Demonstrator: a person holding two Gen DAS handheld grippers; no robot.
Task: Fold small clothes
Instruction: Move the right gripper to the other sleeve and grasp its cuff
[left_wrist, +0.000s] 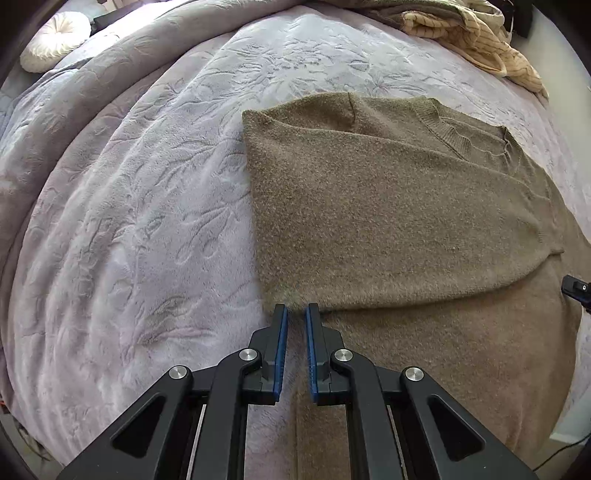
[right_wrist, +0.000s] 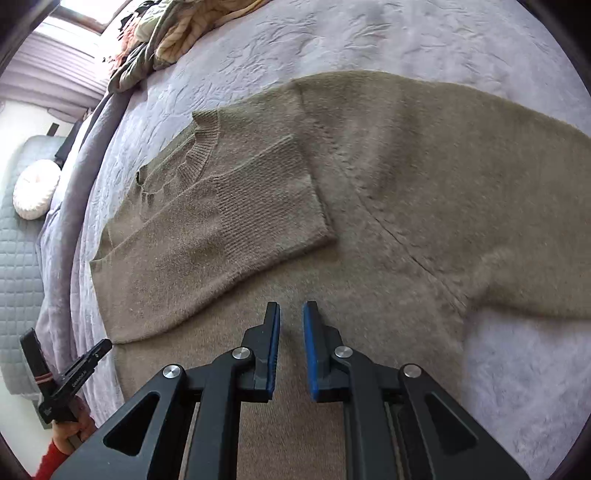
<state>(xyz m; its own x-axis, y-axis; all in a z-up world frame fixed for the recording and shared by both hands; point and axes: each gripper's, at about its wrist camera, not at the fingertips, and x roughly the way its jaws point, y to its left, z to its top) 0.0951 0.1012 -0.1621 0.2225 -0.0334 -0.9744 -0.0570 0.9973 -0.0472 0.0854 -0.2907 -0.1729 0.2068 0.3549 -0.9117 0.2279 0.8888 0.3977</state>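
An olive-brown knit sweater (left_wrist: 388, 206) lies flat on the bed, its left sleeve folded across the chest with the ribbed cuff (right_wrist: 273, 199) near the middle. The right sleeve (right_wrist: 480, 155) stretches out to the side. My left gripper (left_wrist: 296, 314) hovers at the folded left edge of the sweater, jaws slightly apart, holding nothing. My right gripper (right_wrist: 291, 310) hovers over the sweater's lower body, jaws slightly apart and empty. The left gripper also shows in the right wrist view (right_wrist: 66, 376) at the lower left.
A lilac embossed blanket (left_wrist: 147, 203) covers the bed. A heap of other clothes (left_wrist: 469, 33) lies at the far edge. A round white cushion (left_wrist: 51, 40) rests at the far left, on a grey quilted surface (right_wrist: 18, 258).
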